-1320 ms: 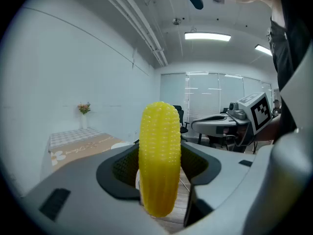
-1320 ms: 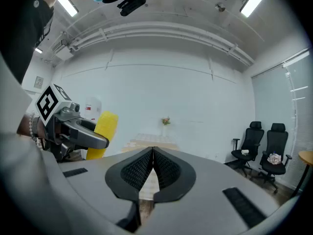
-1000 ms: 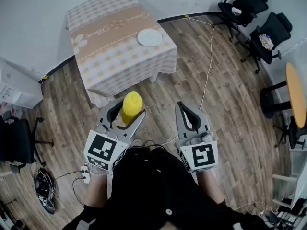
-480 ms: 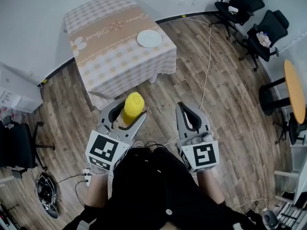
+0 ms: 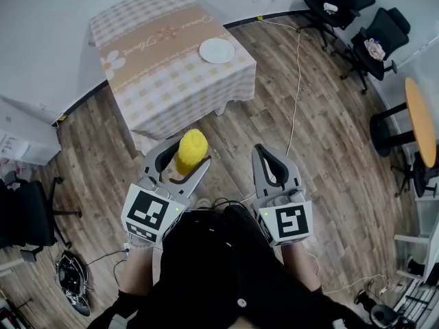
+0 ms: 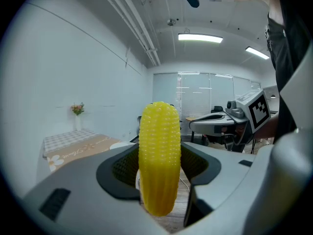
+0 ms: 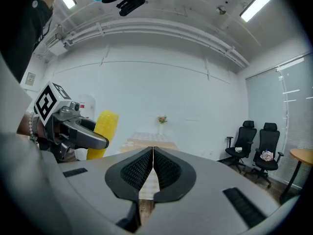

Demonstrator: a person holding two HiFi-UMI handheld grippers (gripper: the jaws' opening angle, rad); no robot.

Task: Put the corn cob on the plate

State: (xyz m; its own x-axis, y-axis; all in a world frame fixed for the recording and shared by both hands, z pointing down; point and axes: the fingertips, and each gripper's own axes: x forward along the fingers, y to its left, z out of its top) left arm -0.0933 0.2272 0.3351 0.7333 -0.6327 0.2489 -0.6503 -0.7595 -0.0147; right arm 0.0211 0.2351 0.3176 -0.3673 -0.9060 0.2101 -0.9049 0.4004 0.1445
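Since a second ago the floor and furniture have slid a little in the head view, the office chairs (image 5: 370,29) drifting toward the top right corner, while both grippers hold almost the same places in front of the person. The left gripper (image 5: 186,158) is clamped on the corn cob (image 5: 191,149); in the left gripper view its jaws press the yellow cob (image 6: 159,155) from both sides and the cob stands upright, its rounded tip well above the jaws. The right gripper (image 5: 269,157) holds nothing, and in the right gripper view its ribbed jaws (image 7: 153,153) meet with only a thin seam between them. Both grippers are over the wooden floor (image 5: 329,156), side by side and apart. The white plate (image 5: 217,50) lies near one corner of the table (image 5: 164,81), which is covered with a checked cloth with a tan band, well ahead of the cob. A small vase of flowers (image 6: 77,110) stands at the table's far end. A thin cable (image 5: 296,88) runs across the floor, and a round orange table (image 5: 422,125) shows at the right edge
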